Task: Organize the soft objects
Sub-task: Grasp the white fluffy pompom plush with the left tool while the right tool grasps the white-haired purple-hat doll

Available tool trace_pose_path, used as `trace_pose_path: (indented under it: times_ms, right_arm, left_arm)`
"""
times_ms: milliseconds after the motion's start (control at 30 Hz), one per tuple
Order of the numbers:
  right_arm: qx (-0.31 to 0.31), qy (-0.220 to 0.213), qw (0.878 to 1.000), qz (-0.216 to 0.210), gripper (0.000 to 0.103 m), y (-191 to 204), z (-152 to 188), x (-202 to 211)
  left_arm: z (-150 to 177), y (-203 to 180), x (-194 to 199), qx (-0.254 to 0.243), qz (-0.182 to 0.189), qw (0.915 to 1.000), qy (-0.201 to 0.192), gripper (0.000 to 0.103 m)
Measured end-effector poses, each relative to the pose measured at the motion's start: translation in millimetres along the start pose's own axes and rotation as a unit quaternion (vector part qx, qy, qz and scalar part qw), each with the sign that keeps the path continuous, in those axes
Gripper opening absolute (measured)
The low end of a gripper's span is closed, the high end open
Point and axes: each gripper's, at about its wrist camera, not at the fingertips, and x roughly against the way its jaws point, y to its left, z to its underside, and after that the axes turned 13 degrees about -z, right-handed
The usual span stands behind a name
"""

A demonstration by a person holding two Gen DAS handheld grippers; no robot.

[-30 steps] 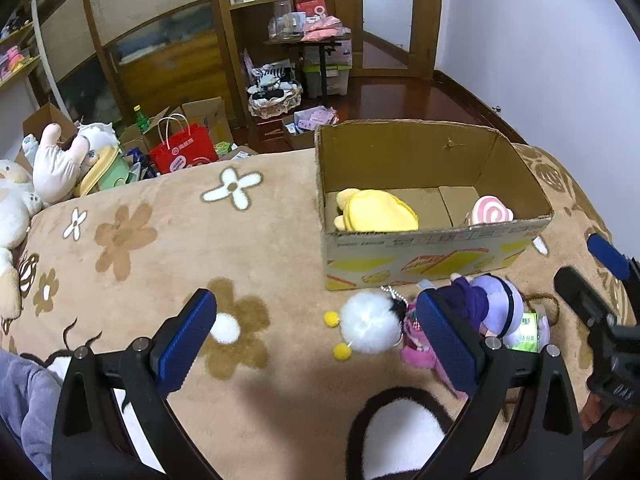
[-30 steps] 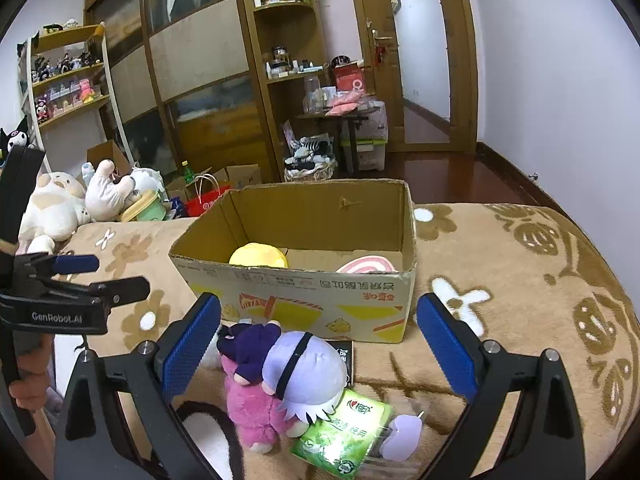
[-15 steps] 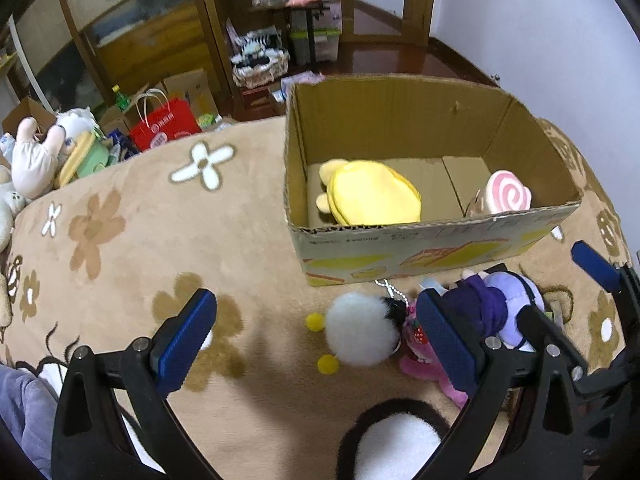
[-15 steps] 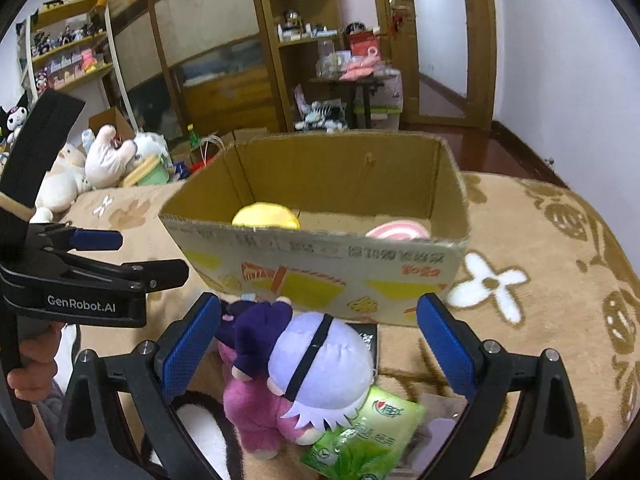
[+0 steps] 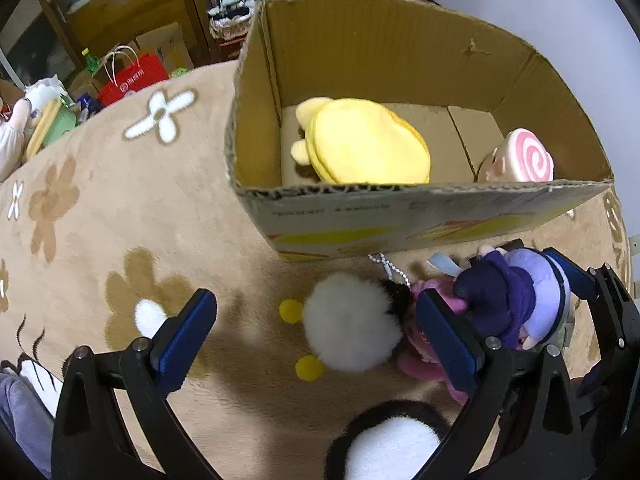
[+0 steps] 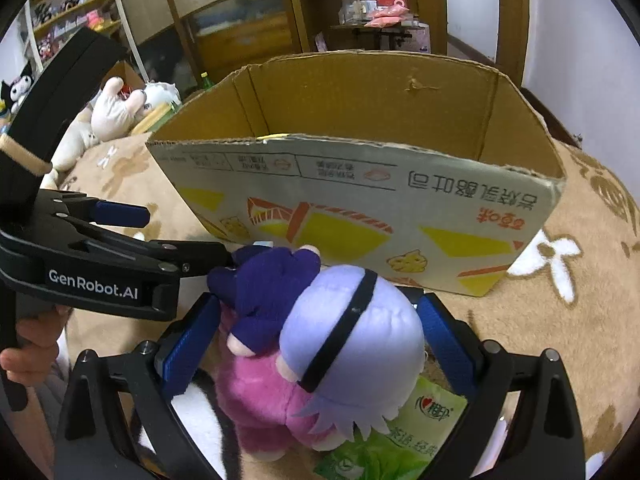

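A cardboard box point(image 5: 400, 208) point(image 6: 360, 200) stands on the brown flowered blanket and holds a yellow plush point(image 5: 364, 140) and a pink swirl plush point(image 5: 520, 158). In front of it lie a white pompom plush point(image 5: 348, 332) and a purple-haired doll point(image 5: 516, 300) point(image 6: 348, 336) over a pink plush point(image 6: 260, 392). My left gripper point(image 5: 316, 340) is open, its pads either side of the pompom. My right gripper point(image 6: 316, 352) is open with its pads around the doll and pink plush, close to them.
A green snack packet point(image 6: 400, 440) lies under the doll. A black and white plush point(image 5: 384, 440) lies near my left gripper. Stuffed animals point(image 6: 120, 112), a red bag point(image 5: 132, 76) and shelves stand behind the blanket's far edge.
Both grippers have moved forward and down towards the plush toys in front of the box. The right gripper's pads now straddle the doll; the left's straddle the pompom.
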Motion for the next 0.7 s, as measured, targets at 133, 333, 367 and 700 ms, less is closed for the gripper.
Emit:
trace_pose_path:
  times_ms: [133, 333, 367, 700]
  right_arm:
    - [-0.006, 0.001, 1.0, -0.003, 0.102, -4, -1, 1]
    - [-0.02, 0.003, 1.0, -0.001, 0.102, -10, -1, 0]
    - [-0.022, 0.002, 1.0, -0.001, 0.102, -10, -2, 1]
    - [-0.04, -0.007, 0.999, 0.0, 0.102, -17, -3, 4]
  left_arm:
    - [-1, 3, -5, 0.008, 0.008, 0.9999, 0.007, 0.099]
    - [-1, 8, -8, 0.018, 0.027, 0.9993, 0.018, 0.099]
    - [-1, 8, -7, 0.016, 0.027, 0.9994, 0.017, 0.099]
    - [2, 10, -19, 0.016, 0.032, 0.9985, 0.041, 0.099]
